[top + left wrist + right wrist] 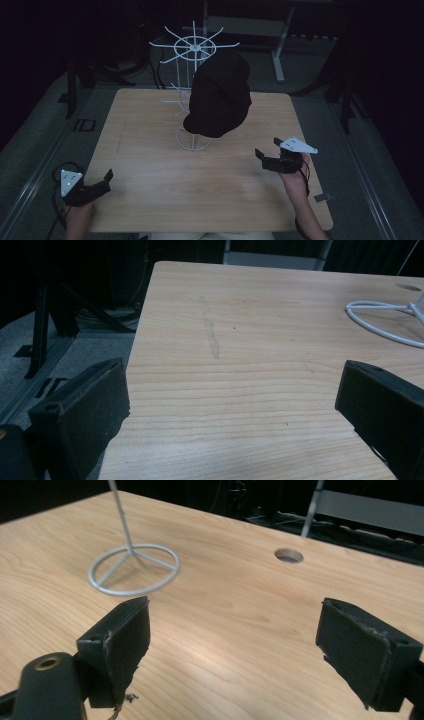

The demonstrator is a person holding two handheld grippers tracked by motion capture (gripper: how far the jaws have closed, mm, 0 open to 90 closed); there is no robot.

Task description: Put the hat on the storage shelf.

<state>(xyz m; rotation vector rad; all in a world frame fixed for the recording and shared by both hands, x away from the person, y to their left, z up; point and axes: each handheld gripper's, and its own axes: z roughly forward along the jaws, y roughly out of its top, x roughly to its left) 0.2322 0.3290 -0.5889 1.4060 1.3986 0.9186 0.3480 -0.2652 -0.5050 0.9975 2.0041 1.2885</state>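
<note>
At about 8 o'clock on the table [150,200], near its front-left corner, the left claw [106,179] sits low with its jaws spread wide and nothing between them; its own view looks across bare wood toward the rack's ring foot [380,320]. Both claws are well apart from the work.

At the middle, toward 12 o'clock, a white wire rack [194,50] stands on a round ring base [194,140], with spokes fanning out from its top hub. A black cap [220,95] hangs from one of its upper arms, drooping down in front of the pole, its lower edge just above the base.

The cap looks like soft cloth: light, limp and easy to crush, likely to fold and sag when lifted, and not slippery against the padded jaws. The brim at its lower edge is probably the stiffest part and the surest place to pinch; a second hold on the crown near the hook would let it lift free without dragging. The rack looks thin and light, so a sideways tug could tip it.

At about 4 o'clock the right claw [267,150] hovers, jaws also spread and empty, aimed at the ring base [134,570].
</note>
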